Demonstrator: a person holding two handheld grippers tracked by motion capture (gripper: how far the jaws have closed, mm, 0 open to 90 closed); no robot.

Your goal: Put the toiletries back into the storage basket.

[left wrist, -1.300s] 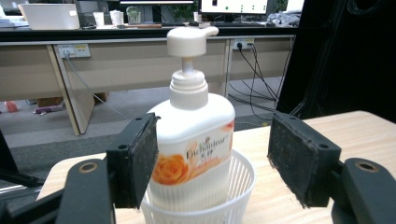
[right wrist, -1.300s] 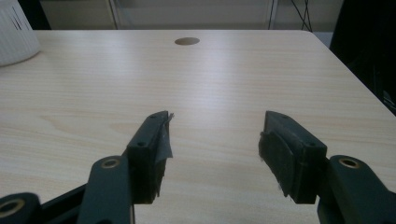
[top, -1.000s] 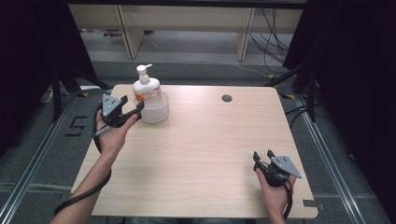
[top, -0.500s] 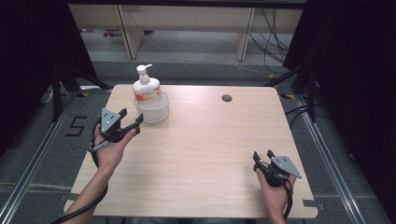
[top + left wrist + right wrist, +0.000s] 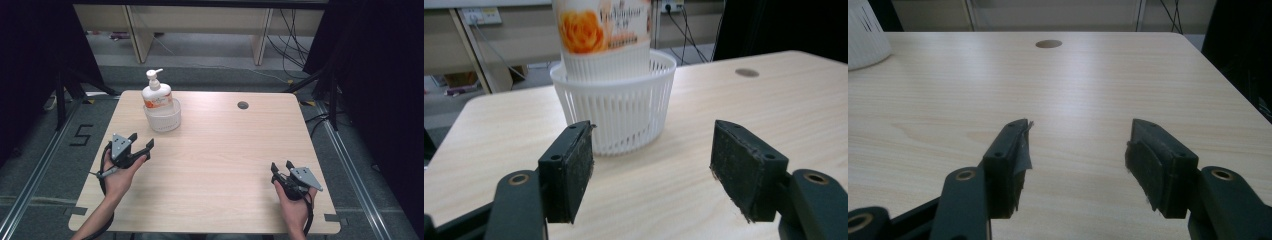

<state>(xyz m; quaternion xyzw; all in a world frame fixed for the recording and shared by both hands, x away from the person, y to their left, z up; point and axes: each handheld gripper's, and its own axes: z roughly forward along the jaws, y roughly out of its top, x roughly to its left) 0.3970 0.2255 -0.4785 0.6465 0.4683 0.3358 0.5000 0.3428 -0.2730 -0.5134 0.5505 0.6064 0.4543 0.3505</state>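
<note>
The pump bottle (image 5: 156, 94) stands in a white basket (image 5: 163, 119) at the tabletop's (image 5: 220, 150) far left. The left gripper (image 5: 140, 145) hovers near it, straight ahead, jaws released. The right gripper (image 5: 281, 168), also released, sits well apart.

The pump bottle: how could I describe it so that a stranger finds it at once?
Look at the table, far left corner. A white basket stands there, and the bottle stands upright inside it. It is white with a pump and an orange flower label.
</note>
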